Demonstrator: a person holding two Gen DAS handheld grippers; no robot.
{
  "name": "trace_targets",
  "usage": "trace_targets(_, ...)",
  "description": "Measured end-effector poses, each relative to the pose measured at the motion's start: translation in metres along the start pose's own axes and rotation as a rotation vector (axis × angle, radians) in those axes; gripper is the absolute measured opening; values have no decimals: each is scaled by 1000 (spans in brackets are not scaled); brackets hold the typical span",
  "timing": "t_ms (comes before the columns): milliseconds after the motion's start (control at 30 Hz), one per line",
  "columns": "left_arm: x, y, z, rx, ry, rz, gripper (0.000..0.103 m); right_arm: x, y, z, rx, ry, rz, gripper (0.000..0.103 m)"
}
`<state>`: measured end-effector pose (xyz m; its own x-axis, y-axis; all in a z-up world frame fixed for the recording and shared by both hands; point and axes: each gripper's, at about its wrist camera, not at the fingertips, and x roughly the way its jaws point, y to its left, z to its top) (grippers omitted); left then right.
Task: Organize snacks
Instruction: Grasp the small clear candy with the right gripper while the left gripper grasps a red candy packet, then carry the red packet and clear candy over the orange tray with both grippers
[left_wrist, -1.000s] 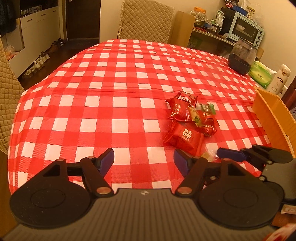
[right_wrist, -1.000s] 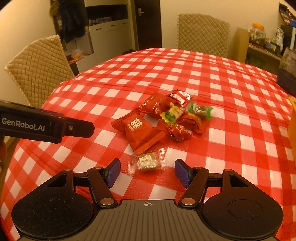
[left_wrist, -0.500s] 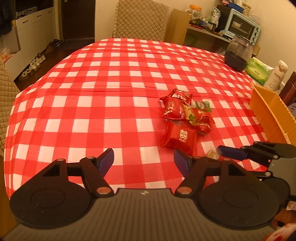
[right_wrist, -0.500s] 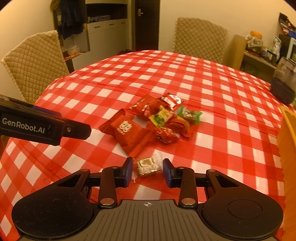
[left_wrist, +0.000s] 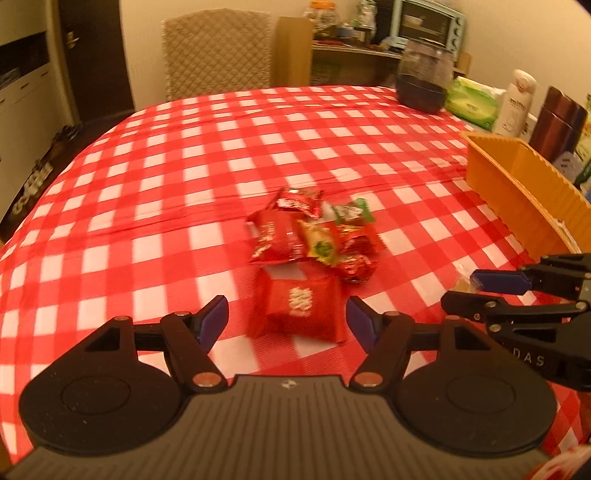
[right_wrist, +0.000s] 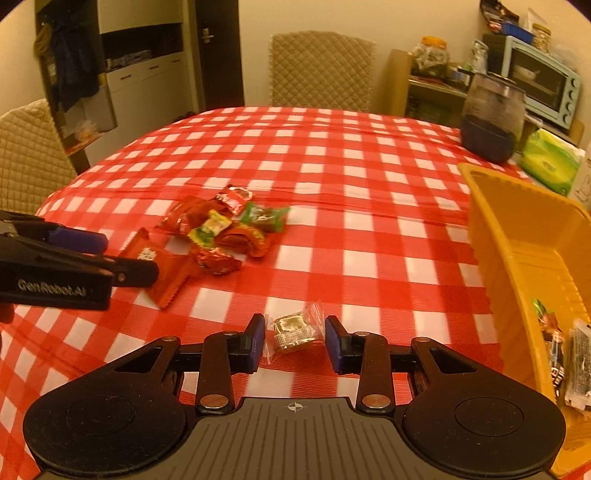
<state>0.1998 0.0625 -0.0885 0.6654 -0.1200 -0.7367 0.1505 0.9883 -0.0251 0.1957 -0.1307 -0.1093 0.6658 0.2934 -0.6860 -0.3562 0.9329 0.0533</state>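
Right gripper (right_wrist: 294, 341) clamps the clear-wrapped greenish candy (right_wrist: 293, 330) beside the orange plastic bin (right_wrist: 517, 236); left gripper (left_wrist: 287, 322) spread wide around the square red foil packet (left_wrist: 299, 308).

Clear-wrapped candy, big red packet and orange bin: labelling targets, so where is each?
clear-wrapped candy (right_wrist: 293, 331), right wrist view, its middle.
big red packet (left_wrist: 300, 307), left wrist view, its white print.
orange bin (right_wrist: 517, 236), right wrist view, inner wall.

Home dining room: checkered tablecloth (right_wrist: 332, 155), quilted chair (right_wrist: 321, 70), toaster oven (right_wrist: 541, 79), shoes by door (left_wrist: 33, 181).
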Motion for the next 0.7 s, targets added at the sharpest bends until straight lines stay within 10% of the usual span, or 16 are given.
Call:
trace_targets(433,28,-22,-1,78,4,55,59,-1,-2,0,26,-5,-5,35)
trace_targets(567,27,-21,-1,70,0,51,29,-3,-2,1,30,-11,-10,35)
trace_targets(700,23,-21,-1,58,8,35,23,-6,-2,1,36,-14,-13,35)
